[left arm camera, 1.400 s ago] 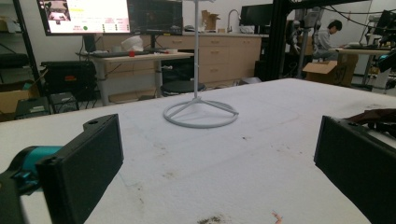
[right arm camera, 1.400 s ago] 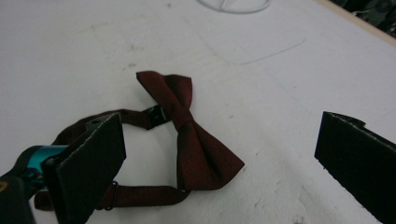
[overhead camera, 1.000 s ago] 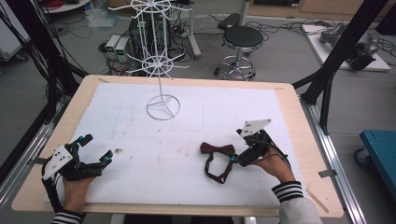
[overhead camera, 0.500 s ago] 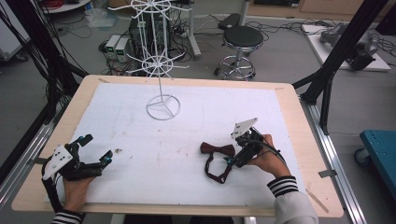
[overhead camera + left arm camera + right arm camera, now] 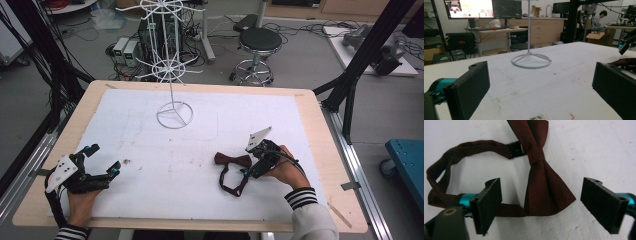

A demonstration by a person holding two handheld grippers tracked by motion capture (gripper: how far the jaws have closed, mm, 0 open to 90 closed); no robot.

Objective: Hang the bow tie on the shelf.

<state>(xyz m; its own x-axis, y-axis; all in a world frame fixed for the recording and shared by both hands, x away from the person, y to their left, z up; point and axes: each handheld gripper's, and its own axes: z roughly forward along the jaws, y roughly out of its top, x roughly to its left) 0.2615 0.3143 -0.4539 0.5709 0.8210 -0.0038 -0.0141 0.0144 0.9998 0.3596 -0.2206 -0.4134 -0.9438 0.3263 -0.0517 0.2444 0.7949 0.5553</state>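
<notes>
Table [image 5: 320, 150]: wooden top under a white sheet [image 5: 200, 150], lightly stained near its middle. Stand [image 5: 174, 114]: white wire, ring base with a thin upright post and spoked tiers above, at the table's 12 o'clock, left of centre; in the left gripper view the base [image 5: 531, 60] sits ahead on the sheet, well apart from both jaws. Bow tie [image 5: 233, 160]: dark red, lying flat at about 4 o'clock from the table's centre, its strap [image 5: 230, 182] looped toward the near edge; in the right gripper view the bow [image 5: 544, 182] spreads between the jaws, the strap [image 5: 456, 152] curves off at 9 to 10 o'clock, and a small black clasp [image 5: 514, 149] sits just beside the knot. Right gripper [image 5: 251, 167]: held at the table's 4 o'clock, tips at the bow's right wing; jaws spread wide, one on each side of the wing, neither closed on it; whether a jaw touches the cloth or strap cannot be told from these angles. Left gripper [image 5: 103, 161]: at the table's 8 o'clock near the front left corner, held low over bare sheet, jaws wide apart with nothing between them. Hands: left hand [image 5: 80, 202] and right hand [image 5: 287, 170] enter from 6 o'clock, striped cuffs at both wrists. Stool [image 5: 260, 40]: black seat, on the floor beyond the far edge.
</notes>
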